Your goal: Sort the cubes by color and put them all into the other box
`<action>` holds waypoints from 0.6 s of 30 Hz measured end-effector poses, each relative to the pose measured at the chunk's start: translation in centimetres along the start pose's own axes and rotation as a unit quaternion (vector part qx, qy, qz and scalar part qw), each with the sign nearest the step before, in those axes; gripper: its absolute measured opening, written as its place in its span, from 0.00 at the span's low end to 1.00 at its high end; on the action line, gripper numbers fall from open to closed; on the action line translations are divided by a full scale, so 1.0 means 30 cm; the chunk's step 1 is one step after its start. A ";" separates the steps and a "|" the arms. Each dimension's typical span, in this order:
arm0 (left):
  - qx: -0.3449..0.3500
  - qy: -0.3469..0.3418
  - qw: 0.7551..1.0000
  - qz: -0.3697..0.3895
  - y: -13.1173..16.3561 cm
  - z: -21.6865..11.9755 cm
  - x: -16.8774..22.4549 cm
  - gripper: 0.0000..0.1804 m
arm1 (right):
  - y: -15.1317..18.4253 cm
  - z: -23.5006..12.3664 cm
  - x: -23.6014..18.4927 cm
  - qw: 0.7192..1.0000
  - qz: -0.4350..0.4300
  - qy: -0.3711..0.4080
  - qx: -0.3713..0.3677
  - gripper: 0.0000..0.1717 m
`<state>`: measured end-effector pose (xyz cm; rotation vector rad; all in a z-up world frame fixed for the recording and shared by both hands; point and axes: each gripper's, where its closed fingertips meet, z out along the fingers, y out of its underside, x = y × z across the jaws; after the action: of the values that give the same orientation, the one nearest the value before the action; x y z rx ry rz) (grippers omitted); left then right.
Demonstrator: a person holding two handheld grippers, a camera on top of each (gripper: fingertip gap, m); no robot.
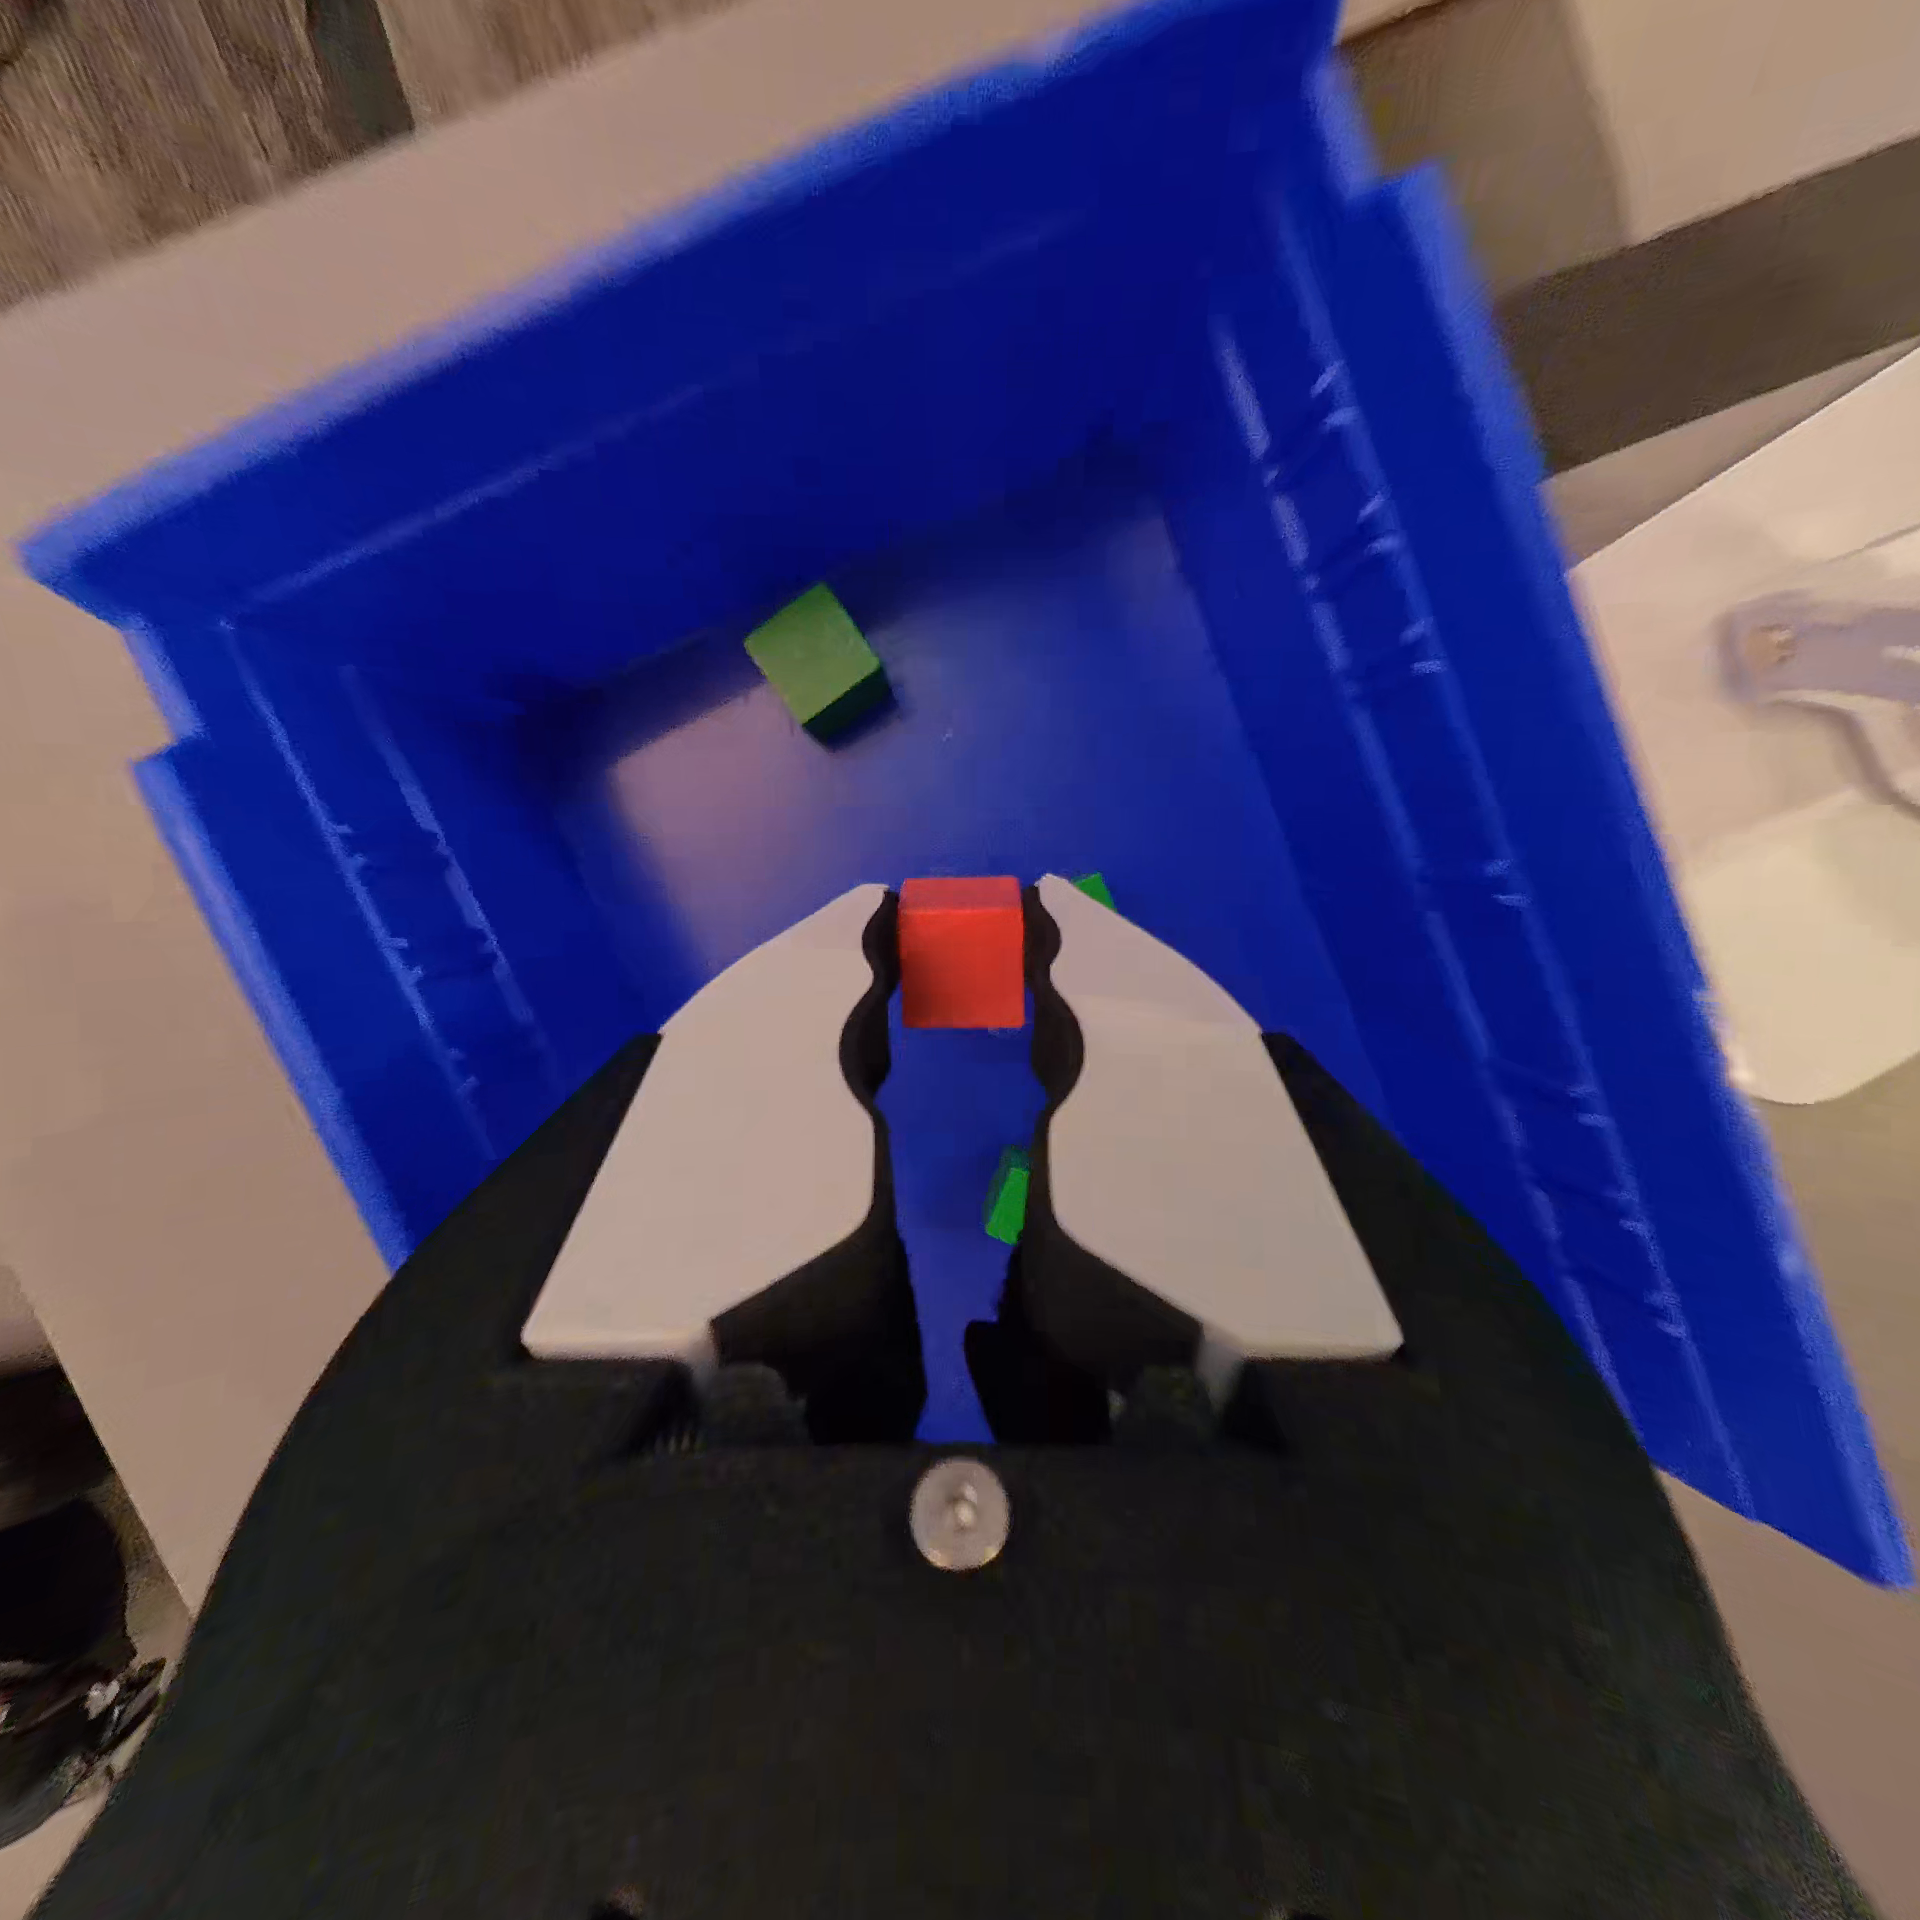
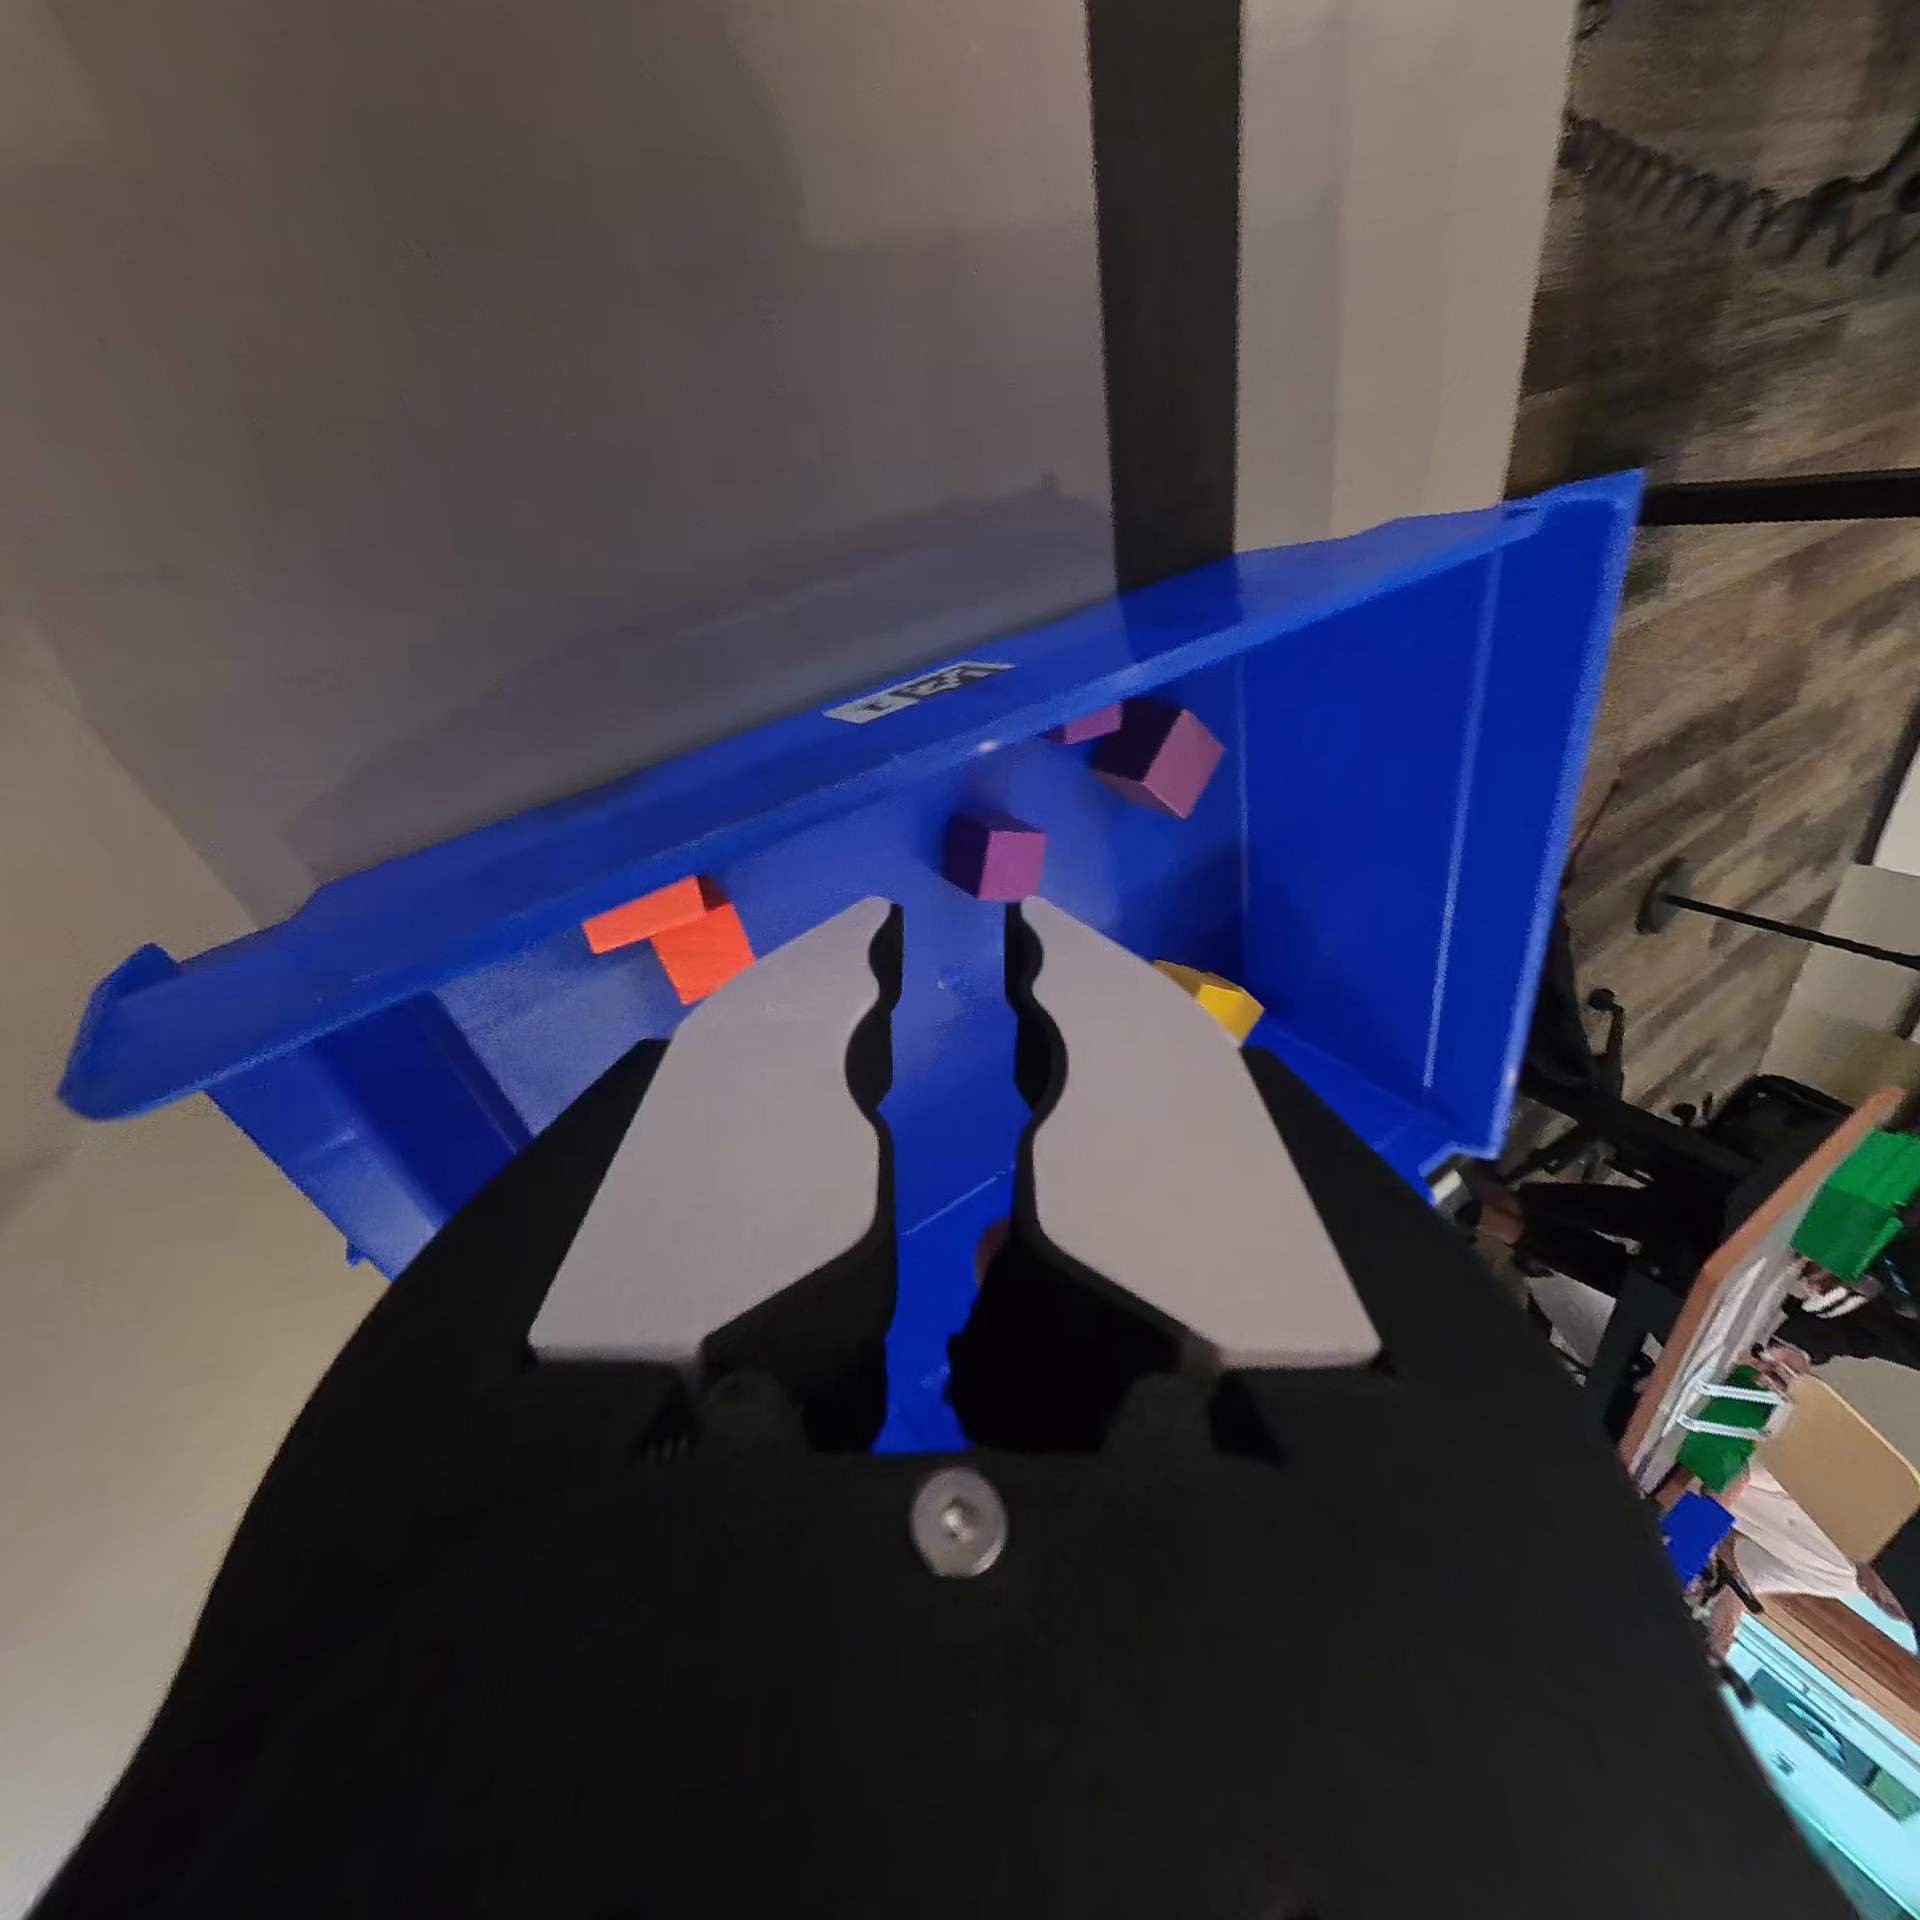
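L gripper (image 1: pixel 961 914) pinched red cube (image 1: pixel 961 966) at frame ctr; R gripper (image 2: pixel 954 914) part-open, empty. Risk: tip-only hold, cube could slip among green cubes (image 1: pixel 821 660) in the blue box (image 1: pixel 665 436).

**A:** What is my left gripper (image 1: pixel 961 951) doing?

**B:** I see it from its own wrist camera, pointing forward and down. Its two pale fingers (image 1: pixel 769 1091) curve inward from a black body, and their dark wavy pads press on either side of a small red cube (image 1: pixel 961 966) held right at the tips.

**A:** And my right gripper (image 2: pixel 956 935)?

**B:** It has the same build: black body, pale fingers (image 2: pixel 1132 1143), dark wavy pads. It points forward and slightly down. The tips stand a narrow way apart with nothing between them; the pads touch no object. A silver screw sits on the body of each gripper, behind the fingers.
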<state>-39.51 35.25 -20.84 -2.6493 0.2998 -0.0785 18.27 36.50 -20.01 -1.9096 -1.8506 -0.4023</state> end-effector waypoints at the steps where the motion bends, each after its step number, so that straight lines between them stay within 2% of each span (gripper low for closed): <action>1: 0.018 0.003 1.000 0.002 -0.019 -0.033 0.010 0.13 | -0.001 -0.015 0.010 1.000 0.003 0.009 0.003 0.11; 6: 0.119 0.024 0.993 0.014 -0.109 -0.234 0.082 0.13 | -0.035 -0.124 0.070 0.997 0.004 0.074 0.037 0.11; 9: 0.174 0.053 0.983 0.037 -0.155 -0.348 0.170 0.13 | -0.088 -0.208 0.101 0.990 -0.005 0.122 0.074 0.11; 13: 0.230 0.097 0.965 0.080 -0.191 -0.476 0.319 0.13 | -0.219 -0.322 0.111 0.972 -0.021 0.171 0.160 0.11; 18: 0.299 0.224 0.916 0.147 -0.229 -0.601 0.615 0.13 | -0.464 -0.478 0.090 0.918 -0.045 0.238 0.315 0.14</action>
<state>-22.10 28.99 -1.60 -1.9280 0.6980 -0.5863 6.01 31.58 -4.77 -1.1689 -1.4971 -0.2276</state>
